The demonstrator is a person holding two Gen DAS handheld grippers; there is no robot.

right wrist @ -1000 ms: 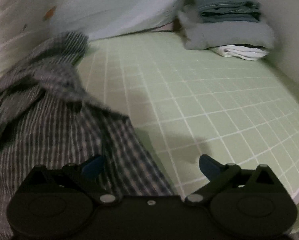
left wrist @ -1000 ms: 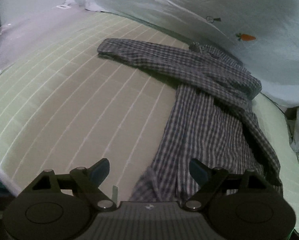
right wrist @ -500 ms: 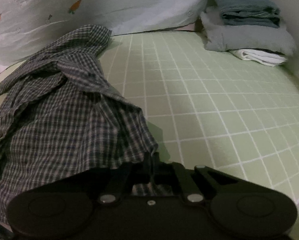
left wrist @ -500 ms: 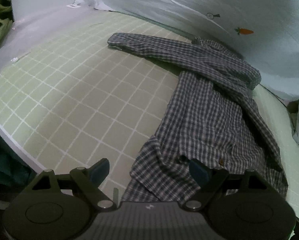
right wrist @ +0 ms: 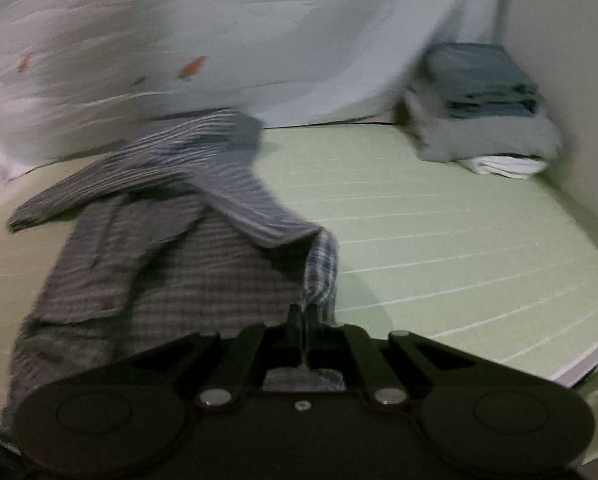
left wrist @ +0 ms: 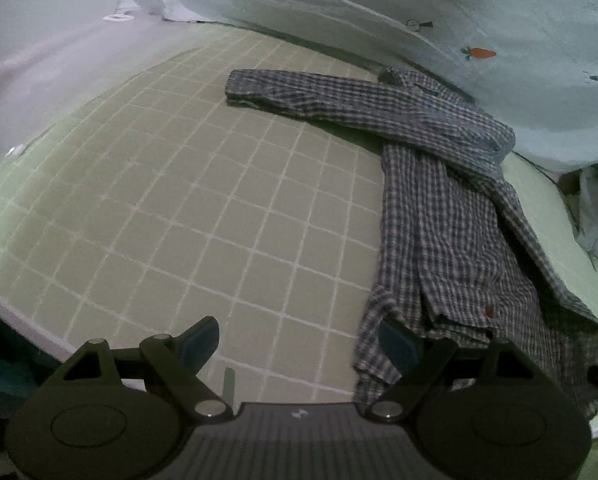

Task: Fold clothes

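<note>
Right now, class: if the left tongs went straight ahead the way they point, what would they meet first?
Probably the green grid sheet: the open left tongs aim mostly at bare sheet. Their right-hand finger sits at the checked shirt hem, so it might brush that first; depth is unclear.

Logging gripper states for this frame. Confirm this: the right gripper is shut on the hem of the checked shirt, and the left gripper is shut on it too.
Half right. The right gripper is shut on the checked shirt at its near edge, as the right wrist view shows. The left gripper is not: the left wrist view shows its jaws wide open, one finger at the shirt's edge, gripping nothing.
</note>
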